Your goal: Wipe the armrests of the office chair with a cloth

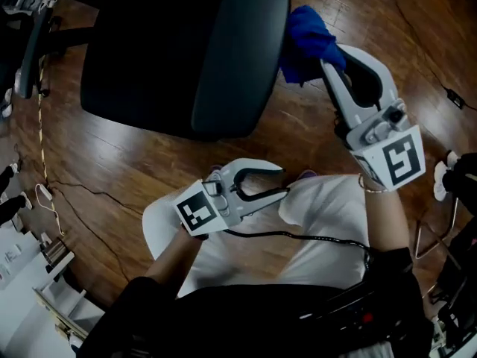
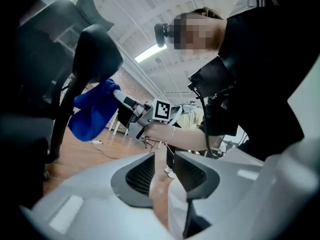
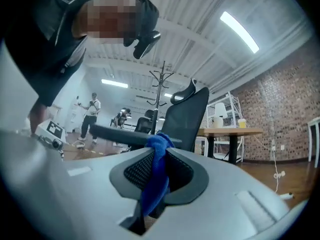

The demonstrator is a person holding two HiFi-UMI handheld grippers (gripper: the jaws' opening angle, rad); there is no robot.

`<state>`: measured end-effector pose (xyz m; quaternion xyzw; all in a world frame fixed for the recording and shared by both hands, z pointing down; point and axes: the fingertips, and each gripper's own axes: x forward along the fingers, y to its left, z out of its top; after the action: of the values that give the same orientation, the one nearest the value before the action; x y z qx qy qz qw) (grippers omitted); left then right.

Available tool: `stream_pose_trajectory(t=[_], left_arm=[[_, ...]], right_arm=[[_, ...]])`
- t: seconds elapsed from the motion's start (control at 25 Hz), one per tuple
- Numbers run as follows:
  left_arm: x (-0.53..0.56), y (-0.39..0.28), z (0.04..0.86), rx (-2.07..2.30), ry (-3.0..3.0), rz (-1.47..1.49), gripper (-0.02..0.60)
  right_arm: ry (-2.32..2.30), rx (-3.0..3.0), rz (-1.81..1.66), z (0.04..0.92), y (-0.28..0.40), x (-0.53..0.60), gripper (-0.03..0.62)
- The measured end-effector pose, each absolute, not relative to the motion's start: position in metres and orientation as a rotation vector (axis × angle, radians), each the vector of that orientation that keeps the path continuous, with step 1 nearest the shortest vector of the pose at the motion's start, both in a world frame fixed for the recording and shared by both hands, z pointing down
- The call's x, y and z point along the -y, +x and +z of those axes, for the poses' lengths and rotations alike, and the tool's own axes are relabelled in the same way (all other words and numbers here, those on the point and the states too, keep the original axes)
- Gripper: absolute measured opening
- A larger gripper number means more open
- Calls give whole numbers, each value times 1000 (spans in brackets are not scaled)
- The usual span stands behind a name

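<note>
Our left tool (image 1: 282, 183) hangs with its jaws apart and empty, well short of the office chair (image 1: 149, 51). Our right tool (image 1: 322, 60) is clamped on the blue cloth (image 1: 305, 32). The armrest (image 1: 238, 58) lies just left of its tip, running away from us.

Blue cloth (image 1: 305, 39) is all scrunched up, pinched between the right gripper (image 1: 335, 60) jaws with a tail hanging down. It's right up against the black office chair (image 1: 186, 51), by the dark armrest (image 3: 115, 133).
</note>
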<state>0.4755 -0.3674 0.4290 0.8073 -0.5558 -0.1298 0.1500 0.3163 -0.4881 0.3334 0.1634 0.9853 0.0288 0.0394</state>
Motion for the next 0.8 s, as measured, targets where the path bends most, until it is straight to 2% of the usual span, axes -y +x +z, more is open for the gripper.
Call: stream_pose_trajectory(t=[0.16,0.32,0.44,0.6,0.8], left_arm=[[391,485,482,1555,2380,-561,115],[416,478,531,1664,2458,-382,113],[428,464,528,1840,2469,-233,112],[425,443,549,1905,2397,-290,112],[431,448,565,1852,2430,-251,112]], right_arm=[[568,-2862,251,363,311,497,52],[624,-2620,194,370,304,488,52],[609,-2531,238,369,301,484,52],[598,-2474,315,358,282,465,52],[640,-2475,379,367,267,445,52]])
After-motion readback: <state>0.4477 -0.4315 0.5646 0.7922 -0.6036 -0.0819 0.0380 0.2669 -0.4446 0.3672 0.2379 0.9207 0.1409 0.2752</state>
